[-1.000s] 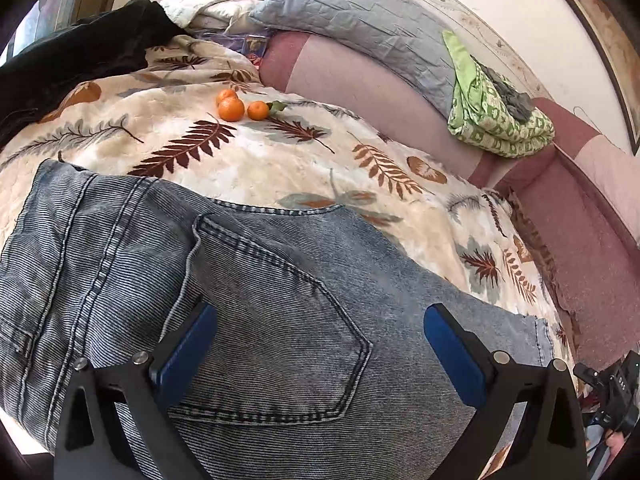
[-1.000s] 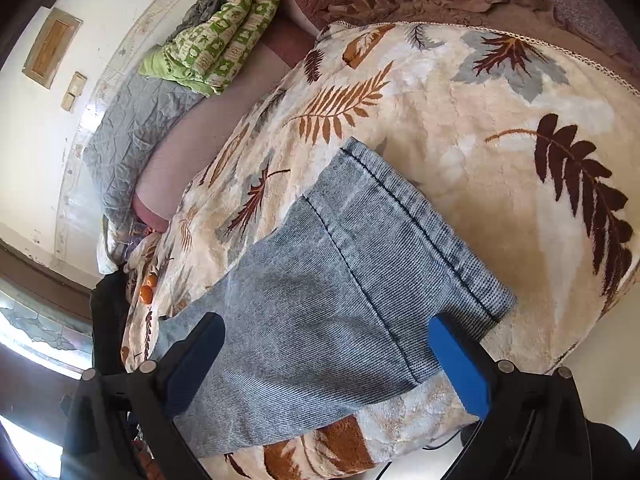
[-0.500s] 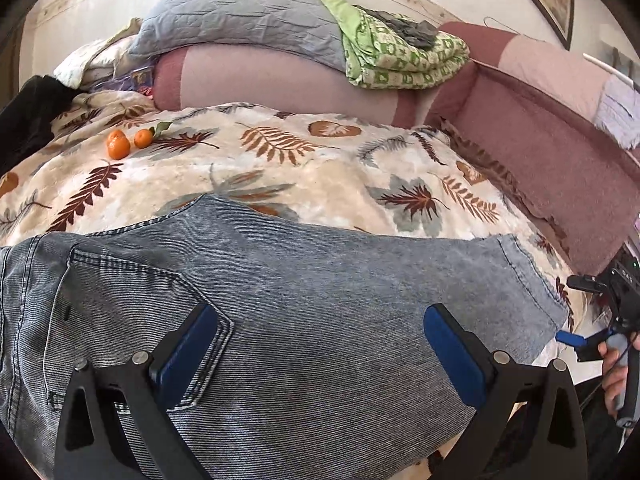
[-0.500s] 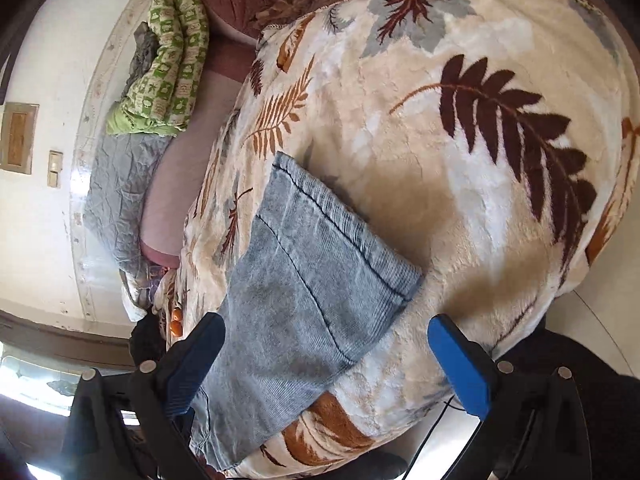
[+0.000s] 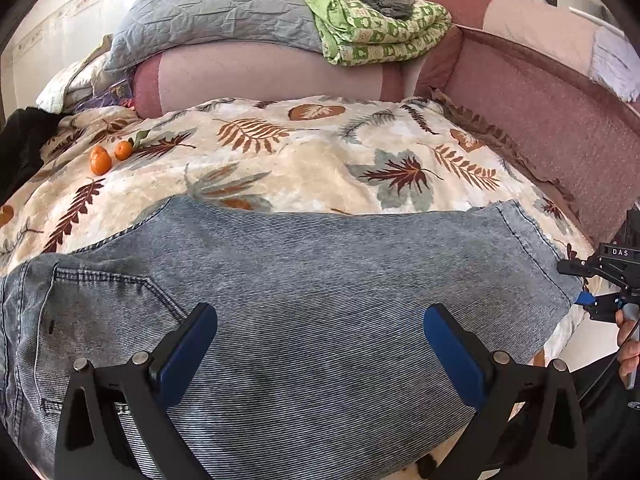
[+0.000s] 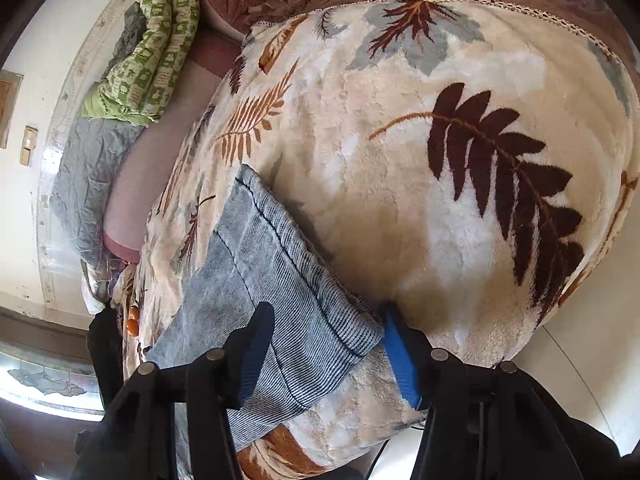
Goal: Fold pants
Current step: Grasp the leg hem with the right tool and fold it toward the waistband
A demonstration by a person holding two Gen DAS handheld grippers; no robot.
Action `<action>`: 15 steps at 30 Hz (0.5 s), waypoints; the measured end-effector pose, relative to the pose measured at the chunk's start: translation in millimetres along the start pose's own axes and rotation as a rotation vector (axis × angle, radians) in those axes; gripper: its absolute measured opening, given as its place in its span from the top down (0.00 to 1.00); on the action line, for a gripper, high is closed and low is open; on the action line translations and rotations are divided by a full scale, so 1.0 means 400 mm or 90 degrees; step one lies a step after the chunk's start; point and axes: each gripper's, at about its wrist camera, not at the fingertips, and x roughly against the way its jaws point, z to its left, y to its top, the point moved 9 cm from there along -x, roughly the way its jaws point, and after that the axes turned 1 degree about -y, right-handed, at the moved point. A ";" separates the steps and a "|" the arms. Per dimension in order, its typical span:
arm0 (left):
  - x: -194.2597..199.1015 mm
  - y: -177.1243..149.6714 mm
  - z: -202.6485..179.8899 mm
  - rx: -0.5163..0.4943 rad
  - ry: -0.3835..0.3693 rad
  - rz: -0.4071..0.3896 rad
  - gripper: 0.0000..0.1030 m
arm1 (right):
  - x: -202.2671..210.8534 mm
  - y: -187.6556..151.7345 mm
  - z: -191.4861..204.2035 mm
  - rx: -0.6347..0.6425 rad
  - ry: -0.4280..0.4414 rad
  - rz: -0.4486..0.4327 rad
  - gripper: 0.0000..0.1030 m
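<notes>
Grey-blue jeans point(image 5: 312, 280) lie flat across the leaf-patterned blanket point(image 5: 320, 160), back pocket at the left, leg hem at the right. My left gripper point(image 5: 320, 340) is open above the middle of the leg, touching nothing. In the right wrist view the leg hem point(image 6: 288, 264) lies between my right gripper's point(image 6: 324, 340) blue pads point(image 6: 400, 356), which have narrowed around its corner at the bed's edge. The right gripper also shows in the left wrist view point(image 5: 600, 288) at the hem corner.
Oranges point(image 5: 106, 156) lie on the blanket at the far left. A grey pillow point(image 5: 216, 12) and a green folded quilt point(image 5: 372, 28) rest on the pink headrest. A dark garment point(image 5: 20, 144) lies at the left. A pink sofa side point(image 5: 540, 112) borders the right.
The left gripper has swung right along the leg, from the pocket to mid-leg. The right gripper has moved in on the hem corner and its jaws have narrowed from wide open to around the fabric.
</notes>
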 end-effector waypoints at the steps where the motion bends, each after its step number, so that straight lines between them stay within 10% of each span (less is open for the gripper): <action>1: -0.008 0.001 -0.016 -0.015 0.014 0.004 0.00 | 0.000 -0.003 0.001 0.011 -0.009 -0.002 0.46; 6: -0.124 -0.061 -0.046 -0.072 0.109 0.117 0.00 | 0.001 -0.007 -0.002 0.057 -0.047 -0.009 0.66; 15: -0.057 -0.011 -0.024 -0.029 0.119 0.040 0.00 | 0.018 -0.010 0.035 0.111 -0.066 -0.023 0.74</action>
